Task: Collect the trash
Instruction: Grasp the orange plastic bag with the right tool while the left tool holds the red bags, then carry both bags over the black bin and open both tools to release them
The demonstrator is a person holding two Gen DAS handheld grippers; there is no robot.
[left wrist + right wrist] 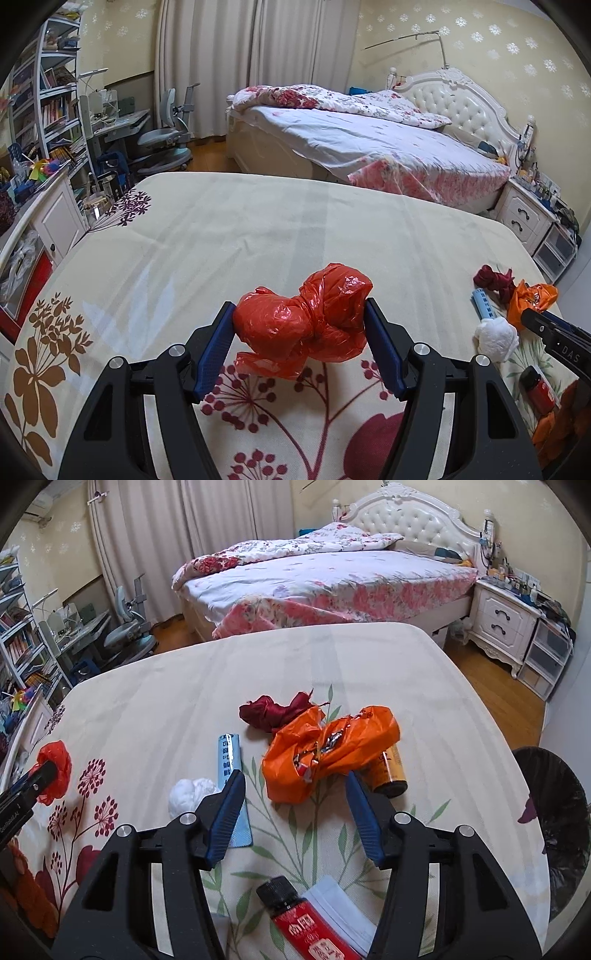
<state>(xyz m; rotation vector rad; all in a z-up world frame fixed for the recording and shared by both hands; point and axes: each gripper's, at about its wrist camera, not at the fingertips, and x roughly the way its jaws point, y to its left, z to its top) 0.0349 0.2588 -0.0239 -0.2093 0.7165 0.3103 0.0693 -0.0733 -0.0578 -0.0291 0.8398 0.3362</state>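
At lower centre of the left wrist view, the left gripper (299,325) clamped a crumpled red plastic bag (301,325) between its blue pads, one pad pressed against each side of the bundle. The bag was held just above the floral cloth (221,240) covering the table. Toward the right edge of that view lay the remaining litter: a dark red rag (493,280), an orange plastic bag (532,301), a pale blue tube (482,304), a white paper wad (495,338) and a red bottle with a black cap (537,387).

Across the lower half of the right wrist view, the right gripper (295,786) stood partly open with nothing between its pads. The orange plastic bag (325,753) lay just beyond and between its fingertips, at frame centre; whether the right fingertip touched the bag's lower edge could not be told. A yellow-brown can (391,771) lay partly under the bag's right side, and the dark red rag (277,712) touched its upper left edge. The pale blue tube (229,757) ran partly behind the left finger, with the white paper wad (190,794) to its left. The red bottle (303,919) lay at lower centre beside a white packet (340,912). A black-lined bin (554,830) stood at the right edge, off the table. The red plastic bag (55,771) appeared at far left.
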